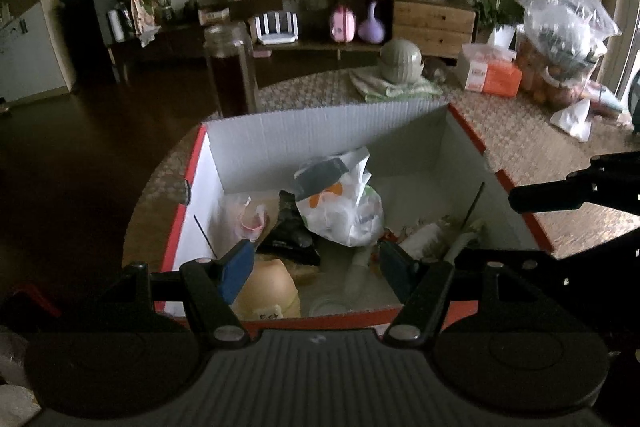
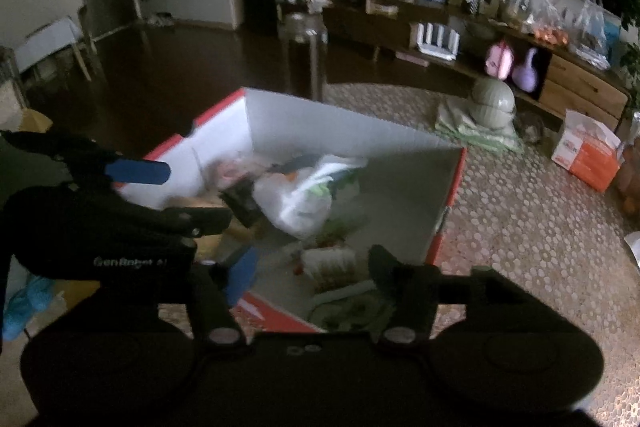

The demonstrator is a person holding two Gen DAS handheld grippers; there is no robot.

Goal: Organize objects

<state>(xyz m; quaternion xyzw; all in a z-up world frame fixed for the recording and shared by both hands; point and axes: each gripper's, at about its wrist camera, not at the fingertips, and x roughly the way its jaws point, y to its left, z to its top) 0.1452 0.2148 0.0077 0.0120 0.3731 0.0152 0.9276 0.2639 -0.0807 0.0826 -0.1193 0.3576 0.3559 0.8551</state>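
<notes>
The room is dim and my right view blurred. Both my left claw and right claw gape wide, empty, above the box holding a white bag and a jumble I can't make out.

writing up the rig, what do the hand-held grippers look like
Both are matte black. The left hand-held gripper has blue finger pads, silver pivot bolts and a ribbed grey base. The right hand-held gripper looks the same. The left's housing carries pale lettering, blurred.
</notes>
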